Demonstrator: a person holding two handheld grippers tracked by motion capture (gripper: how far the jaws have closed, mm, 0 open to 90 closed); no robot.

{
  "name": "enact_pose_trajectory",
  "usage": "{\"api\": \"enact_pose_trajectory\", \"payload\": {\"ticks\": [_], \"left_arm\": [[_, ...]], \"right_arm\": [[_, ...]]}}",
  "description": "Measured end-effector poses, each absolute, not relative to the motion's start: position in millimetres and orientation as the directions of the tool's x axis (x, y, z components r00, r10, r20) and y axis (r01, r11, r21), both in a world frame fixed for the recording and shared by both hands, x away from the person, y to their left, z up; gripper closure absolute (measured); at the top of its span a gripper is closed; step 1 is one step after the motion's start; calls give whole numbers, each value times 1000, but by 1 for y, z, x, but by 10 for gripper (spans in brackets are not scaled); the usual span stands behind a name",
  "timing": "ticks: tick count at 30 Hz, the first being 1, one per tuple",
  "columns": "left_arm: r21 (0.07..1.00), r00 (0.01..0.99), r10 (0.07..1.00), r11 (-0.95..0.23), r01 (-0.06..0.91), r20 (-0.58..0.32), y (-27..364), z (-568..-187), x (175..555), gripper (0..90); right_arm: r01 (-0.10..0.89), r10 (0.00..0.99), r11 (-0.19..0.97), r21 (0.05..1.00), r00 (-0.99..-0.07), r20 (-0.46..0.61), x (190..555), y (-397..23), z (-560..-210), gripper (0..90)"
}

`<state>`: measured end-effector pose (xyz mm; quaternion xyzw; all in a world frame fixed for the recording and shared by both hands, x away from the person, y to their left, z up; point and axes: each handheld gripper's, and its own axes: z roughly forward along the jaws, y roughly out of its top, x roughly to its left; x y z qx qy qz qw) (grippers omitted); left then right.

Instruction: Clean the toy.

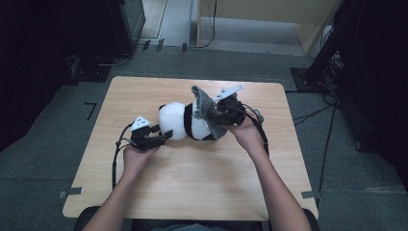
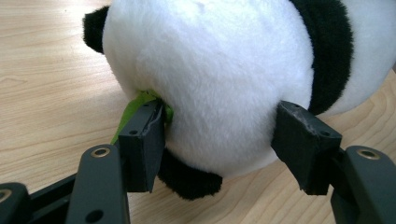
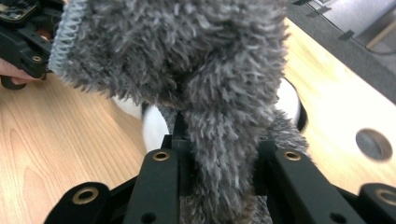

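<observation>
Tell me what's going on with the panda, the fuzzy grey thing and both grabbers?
Panda toy: lying on its side on the table, its white head between the left grabber's jaws.
Grey fuzzy cloth: bunched up, pinched and lifted at the panda's other end.
Left gripper: jaws around the panda's head, both pads touching the fur.
Right gripper: shut on the grey cloth.
Green tag: poking out beside one left pad.

No legible text, label, brand, number or sign was found on any surface in the three views. The green tag (image 2: 135, 109) at the plush panda's (image 2: 219, 79) seam, seen beside one jaw in the left gripper view, shows no readable print.
</observation>
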<state>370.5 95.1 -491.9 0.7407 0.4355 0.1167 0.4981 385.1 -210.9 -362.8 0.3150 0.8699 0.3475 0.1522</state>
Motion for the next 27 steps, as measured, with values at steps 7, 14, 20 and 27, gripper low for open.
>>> {"api": "enact_pose_trajectory", "payload": {"ticks": [7, 14, 20, 27], "left_arm": [[840, 594, 761, -124, 528, -261, 95, -492, 371, 357], [842, 596, 760, -125, 525, -259, 95, -492, 371, 361], [841, 597, 761, -129, 526, -256, 95, -492, 371, 363], [841, 597, 761, -130, 525, -255, 95, -492, 370, 360]], "right_arm": [[389, 581, 660, 643, -806, -109, 394, -169, -370, 693], [345, 567, 667, 660, -810, -151, 398, -158, -379, 578], [321, 567, 668, 671, -804, -179, 394, -150, -385, 737], [280, 503, 667, 691, -853, -141, 387, -123, -380, 744]]}}
